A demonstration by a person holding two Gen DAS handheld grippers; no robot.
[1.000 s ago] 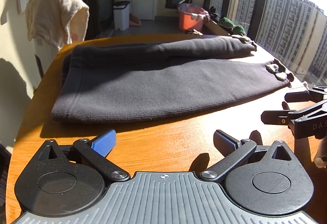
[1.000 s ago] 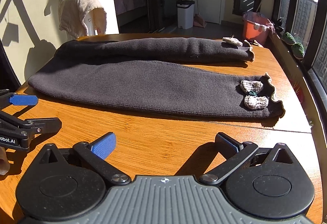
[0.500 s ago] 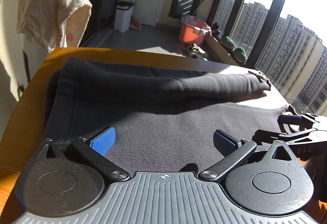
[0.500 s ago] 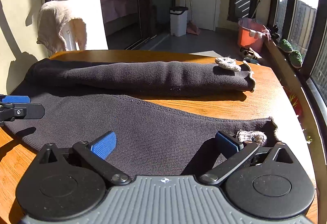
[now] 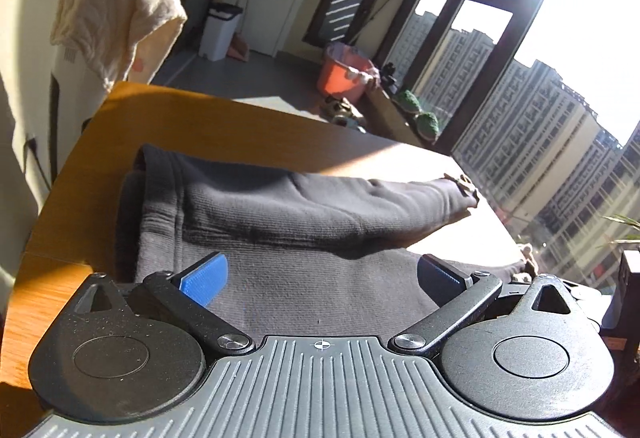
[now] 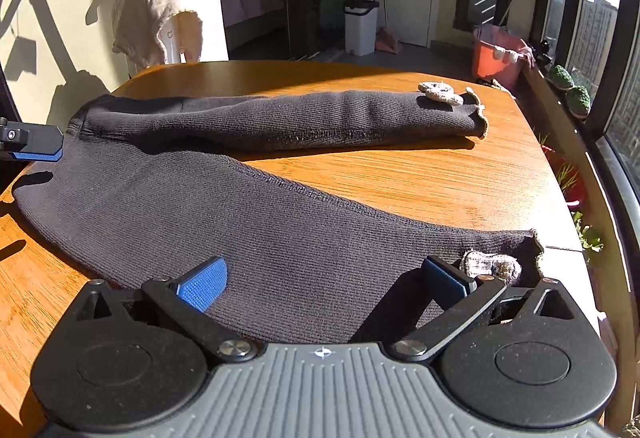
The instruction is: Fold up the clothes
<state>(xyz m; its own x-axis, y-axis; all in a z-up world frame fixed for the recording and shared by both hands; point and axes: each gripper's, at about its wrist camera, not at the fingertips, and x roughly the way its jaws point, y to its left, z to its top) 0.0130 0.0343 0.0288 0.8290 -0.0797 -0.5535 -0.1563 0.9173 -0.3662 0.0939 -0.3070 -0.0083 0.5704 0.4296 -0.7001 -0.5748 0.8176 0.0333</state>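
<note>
Dark grey knit trousers (image 6: 248,214) lie flat on a wooden table (image 6: 420,174), the two legs spread apart in a V. Pale crochet patches (image 6: 440,92) mark the cuffs at the right. My right gripper (image 6: 324,278) is open low over the near leg, close to its cuff patch (image 6: 490,265). My left gripper (image 5: 322,276) is open over the waistband end of the trousers (image 5: 288,214). One blue-padded left finger (image 6: 38,146) shows at the left edge of the right wrist view. Nothing is held between either pair of fingers.
A cream towel (image 5: 116,10) hangs over a white appliance beyond the table's far left corner. A white bin (image 6: 360,27) and an orange bucket (image 6: 498,54) stand on the floor behind. Windows (image 6: 592,22) run along the right side, with potted plants on the sill.
Both grippers have moved forward from the table's front edge to above the trousers, both staying open. The near leg now lies spread apart from the far leg.
</note>
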